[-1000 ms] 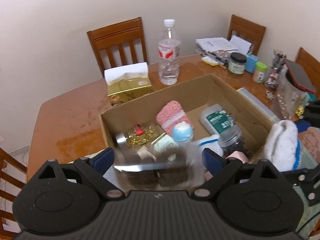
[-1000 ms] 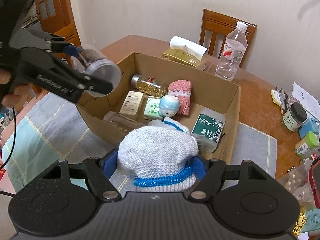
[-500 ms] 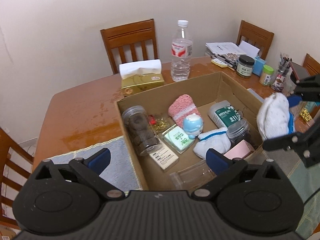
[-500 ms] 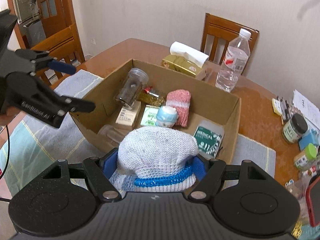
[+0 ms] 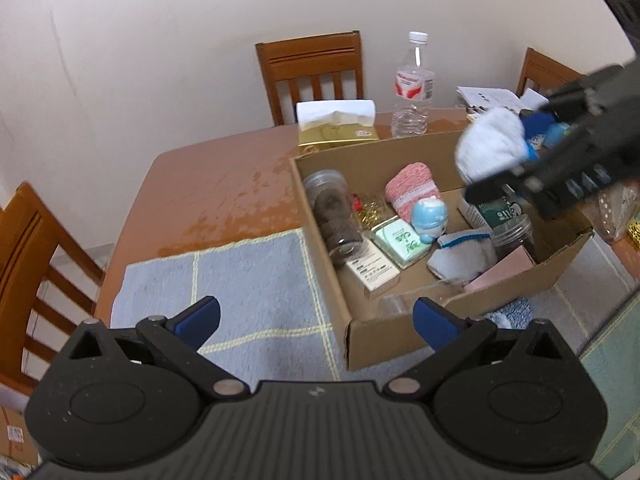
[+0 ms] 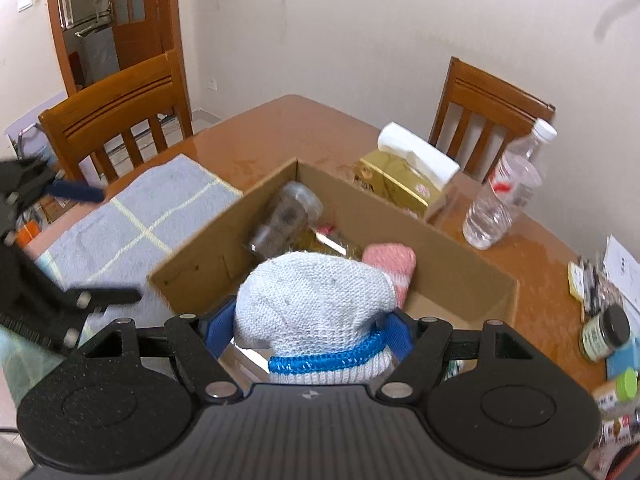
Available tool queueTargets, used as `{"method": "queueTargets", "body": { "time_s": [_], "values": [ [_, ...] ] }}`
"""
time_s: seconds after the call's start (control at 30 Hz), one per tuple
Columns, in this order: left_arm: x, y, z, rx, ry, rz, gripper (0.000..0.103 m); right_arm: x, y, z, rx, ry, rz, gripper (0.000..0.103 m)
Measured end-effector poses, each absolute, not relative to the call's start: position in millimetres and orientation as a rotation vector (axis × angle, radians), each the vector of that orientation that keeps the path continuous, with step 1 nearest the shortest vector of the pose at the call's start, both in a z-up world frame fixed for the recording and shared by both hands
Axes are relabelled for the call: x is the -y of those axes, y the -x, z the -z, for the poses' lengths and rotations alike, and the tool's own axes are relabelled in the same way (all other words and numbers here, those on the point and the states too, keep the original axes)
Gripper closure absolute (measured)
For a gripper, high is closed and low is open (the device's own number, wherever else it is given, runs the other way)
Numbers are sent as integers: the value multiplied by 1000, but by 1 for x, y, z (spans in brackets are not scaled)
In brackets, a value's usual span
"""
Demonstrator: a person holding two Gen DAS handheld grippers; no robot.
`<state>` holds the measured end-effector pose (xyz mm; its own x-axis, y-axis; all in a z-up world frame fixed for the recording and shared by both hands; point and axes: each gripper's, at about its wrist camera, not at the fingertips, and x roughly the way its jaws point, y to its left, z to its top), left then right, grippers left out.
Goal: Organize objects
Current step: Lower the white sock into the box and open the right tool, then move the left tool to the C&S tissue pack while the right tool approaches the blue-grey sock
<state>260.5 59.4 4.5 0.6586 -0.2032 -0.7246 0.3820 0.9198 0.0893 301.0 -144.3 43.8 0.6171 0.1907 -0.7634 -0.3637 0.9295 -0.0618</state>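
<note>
The right gripper (image 6: 308, 330) is clamped on the white rolled sock (image 6: 312, 312), jaws easing open a touch with the pads on its sides; the sock's rounded end points straight ahead of the fingers, blue band nearest the tool, over the cardboard box (image 6: 452, 256). The left gripper (image 5: 316, 320) is spread wide and empty, with the box's near corner just ahead of its right finger and the clear jar (image 5: 334, 216) lying inside, long axis running away.

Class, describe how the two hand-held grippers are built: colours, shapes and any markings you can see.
Both look alike. The left hand-held gripper and right hand-held gripper have matte black speckled bodies, a ribbed centre bearing a small white mark, two round domed housings, silver pivot pins, angular black finger arms and blue pads.
</note>
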Motion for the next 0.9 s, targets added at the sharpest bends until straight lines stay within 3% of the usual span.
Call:
{"method": "queueTargets", "body": {
  "time_s": [0.03,0.1,0.17,0.9],
  "values": [
    [-62,-259,-3,-789,-236,328,1,141,-305,-44,-837,226,-311,22],
    [-66,-256,-2,-796,-221,318,1,134,-313,-45,-827,233,-289,6],
    [-69,-253,0,-799,-214,308,1,130,-316,-46,-815,228,-296,0],
    [-82,-235,15,-822,-181,319,1,127,-256,-27,-885,139,-180,0]
  ]
}}
